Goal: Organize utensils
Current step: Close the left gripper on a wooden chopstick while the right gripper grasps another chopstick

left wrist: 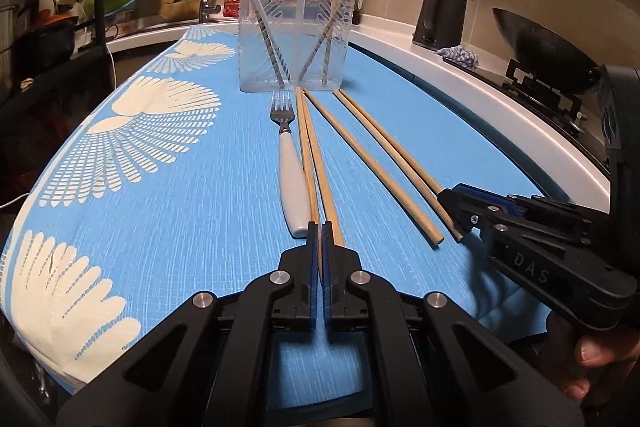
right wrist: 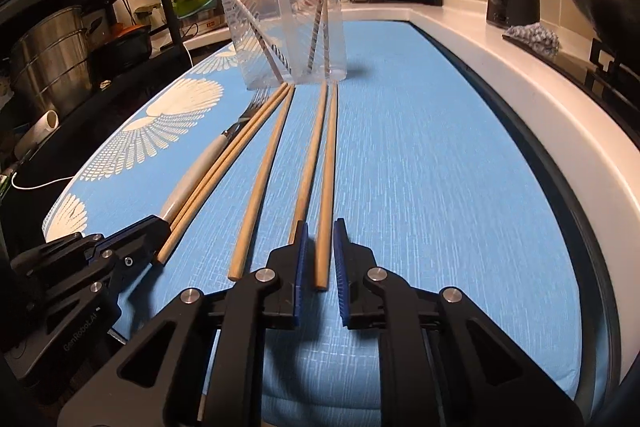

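Left wrist view: my left gripper (left wrist: pixel 320 227) was pressed together on the near end of one wooden chopstick (left wrist: pixel 310 163), which ran straight away from it toward the clear plastic holder (left wrist: pixel 296 31) at the far end of the blue cloth (left wrist: pixel 160 207). A second chopstick lay just beside the pinched one, and a fork (left wrist: pixel 289 163) with a white handle lay just left of the pair, tines toward the holder. Three more chopsticks lay farther right. My right gripper (left wrist: pixel 454 207) sat over the near ends of the rightmost two. The holder stood upright and already held several utensils leaning inside. Right wrist view: my right gripper (right wrist: pixel 321 231) stood narrowly apart with one chopstick (right wrist: pixel 326 187) between the blue pads; I could not tell whether the pads actually pressed it. Another chopstick lay just outside the left pad, a third farther left. My left gripper (right wrist: pixel 158 227) sat at the near ends of the leftmost pair, beside the fork (right wrist: pixel 216 155).
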Demonstrator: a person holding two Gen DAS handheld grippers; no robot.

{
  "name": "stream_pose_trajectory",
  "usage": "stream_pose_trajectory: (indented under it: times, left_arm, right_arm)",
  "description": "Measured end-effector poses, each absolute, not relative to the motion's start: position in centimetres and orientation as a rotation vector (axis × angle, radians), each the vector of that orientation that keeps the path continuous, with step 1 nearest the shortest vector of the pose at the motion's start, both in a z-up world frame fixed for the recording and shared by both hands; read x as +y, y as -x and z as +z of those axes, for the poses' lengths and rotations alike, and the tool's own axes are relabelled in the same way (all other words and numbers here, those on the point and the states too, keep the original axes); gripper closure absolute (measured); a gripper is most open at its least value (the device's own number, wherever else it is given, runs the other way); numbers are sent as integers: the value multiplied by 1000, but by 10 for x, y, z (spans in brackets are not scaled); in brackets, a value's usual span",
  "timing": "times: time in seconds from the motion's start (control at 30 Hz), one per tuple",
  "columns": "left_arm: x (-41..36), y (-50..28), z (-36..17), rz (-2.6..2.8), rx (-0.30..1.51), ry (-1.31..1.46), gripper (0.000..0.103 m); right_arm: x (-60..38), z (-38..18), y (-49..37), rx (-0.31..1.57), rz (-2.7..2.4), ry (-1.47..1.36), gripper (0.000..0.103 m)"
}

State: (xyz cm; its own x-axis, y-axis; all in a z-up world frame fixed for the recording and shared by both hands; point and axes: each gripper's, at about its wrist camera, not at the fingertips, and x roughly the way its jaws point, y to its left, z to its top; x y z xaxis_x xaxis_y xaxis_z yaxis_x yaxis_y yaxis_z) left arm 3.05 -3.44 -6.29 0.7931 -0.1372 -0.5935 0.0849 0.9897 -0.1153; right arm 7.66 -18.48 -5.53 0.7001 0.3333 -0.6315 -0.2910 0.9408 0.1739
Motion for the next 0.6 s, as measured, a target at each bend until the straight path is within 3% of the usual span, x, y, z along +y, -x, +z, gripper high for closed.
stream_pose_trajectory:
  times: [0.33, 0.47, 0.6]
  left_arm:
    - [-42, -29, -63, -96, 624, 17, 100]
    - [-40, -27, -63, -59, 617, 2, 84]
    - [-38, -28, -62, -69, 633, 25, 84]
  right_arm:
    - [-184, -55, -76, 713, 341, -53, 90]
    - [-187, -55, -75, 713, 328, -55, 93]
    - [-188, -56, -75, 713, 323, -59, 93]
